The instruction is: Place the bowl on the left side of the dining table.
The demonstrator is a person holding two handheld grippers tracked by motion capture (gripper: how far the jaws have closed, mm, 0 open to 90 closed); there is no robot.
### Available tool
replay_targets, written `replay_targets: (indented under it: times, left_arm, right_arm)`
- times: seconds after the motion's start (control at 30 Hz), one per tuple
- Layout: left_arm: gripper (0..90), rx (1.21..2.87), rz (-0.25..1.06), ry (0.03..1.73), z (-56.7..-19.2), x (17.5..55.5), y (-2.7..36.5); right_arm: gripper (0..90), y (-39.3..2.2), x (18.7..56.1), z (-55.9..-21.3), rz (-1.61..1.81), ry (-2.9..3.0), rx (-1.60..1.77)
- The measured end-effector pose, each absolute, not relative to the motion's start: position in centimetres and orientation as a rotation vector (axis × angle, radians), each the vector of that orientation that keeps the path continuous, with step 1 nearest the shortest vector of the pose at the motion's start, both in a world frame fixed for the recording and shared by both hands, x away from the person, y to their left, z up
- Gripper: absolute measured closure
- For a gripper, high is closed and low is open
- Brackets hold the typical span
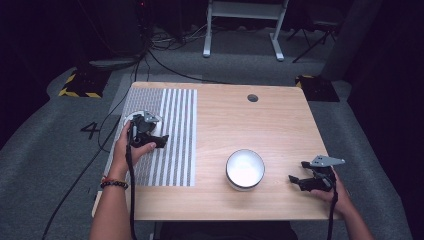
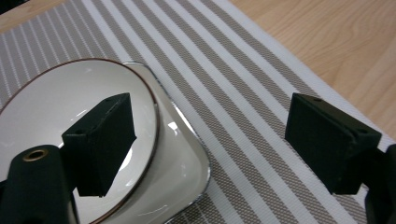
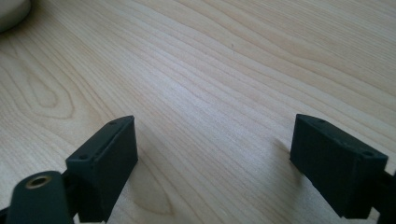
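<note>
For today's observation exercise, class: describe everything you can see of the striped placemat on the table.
The striped placemat is a rectangular woven mat, seemingly fabric or vinyl mesh, with grey-brown and white stripes running along its length. It lies flat on the left part of the wooden table, reaching almost to the table's left and far edges. A white dish with a thin dark rim rests on it, stacked on a second white dish with a shiny edge. The left gripper hovers above, jaws wide apart.
</note>
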State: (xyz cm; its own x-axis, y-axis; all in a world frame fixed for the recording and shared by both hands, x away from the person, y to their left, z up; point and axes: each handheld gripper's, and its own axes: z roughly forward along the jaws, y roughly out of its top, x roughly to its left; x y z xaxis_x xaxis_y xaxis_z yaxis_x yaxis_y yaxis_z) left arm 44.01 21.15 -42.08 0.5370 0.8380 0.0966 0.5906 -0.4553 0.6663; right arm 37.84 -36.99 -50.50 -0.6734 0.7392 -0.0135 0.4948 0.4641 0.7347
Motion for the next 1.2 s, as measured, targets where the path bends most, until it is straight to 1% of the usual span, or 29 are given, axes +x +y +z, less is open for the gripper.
replay_targets:
  times: [0.03, 0.1, 0.47, 0.53, 0.57, 0.67, 0.73, 0.87, 0.9, 1.1, 1.17, 1.2]
  left_arm:
    - [16.0, 2.212, 0.589, 1.14, -42.0, 43.7, 20.8]
    - [16.0, 2.233, 0.599, 1.125, -41.9, 43.5, 20.6]
    - [16.1, 2.297, 0.597, 1.038, -41.7, 41.8, 19.5]
    - [16.1, 2.304, 0.627, 1.021, -41.6, 41.4, 19.3]
    - [16.1, 2.31, 0.6, 1.015, -41.6, 41.2, 19.2]
    - [16.1, 2.316, 0.631, 0.987, -41.6, 40.7, 18.9]
    - [16.1, 2.332, 0.608, 0.975, -41.6, 40.4, 18.7]
    - [16.1, 2.336, 0.635, 0.947, -41.5, 39.7, 18.2]
    - [16.0, 2.368, 0.634, 0.927, -41.3, 39.5, 18.1]
    - [16.0, 2.368, 0.662, 0.883, -41.3, 38.4, 17.5]
    - [16.1, 2.393, 0.644, 0.866, -41.3, 38.0, 17.3]
    - [16.0, 2.394, 0.667, 0.856, -41.5, 37.6, 17.0]
  right_arm:
    - [15.0, -37.0, 37.8, -50.5, 1.036, 2.387, 1.046]
    - [15.0, -37.0, 37.8, -50.5, 1.036, 2.387, 1.046]
    - [15.0, -37.0, 37.8, -50.5, 1.036, 2.387, 1.046]
    - [15.0, -37.0, 37.8, -50.5, 1.036, 2.387, 1.046]
    - [15.0, -37.0, 37.8, -50.5, 1.036, 2.387, 1.046]
    - [15.0, -37.0, 37.8, -50.5, 1.036, 2.387, 1.046]
    - [15.0, -37.0, 37.8, -50.5, 1.036, 2.387, 1.046]
    - [15.0, -37.0, 37.8, -50.5, 1.036, 2.387, 1.046]
    - [15.0, -37.0, 37.8, -50.5, 1.036, 2.387, 1.046]
    - [15.0, -37.0, 37.8, -50.5, 1.036, 2.387, 1.046]
    - [15.0, -37.0, 37.8, -50.5, 1.036, 2.387, 1.046]
    - [15.0, -37.0, 37.8, -50.5, 1.036, 2.387, 1.046]
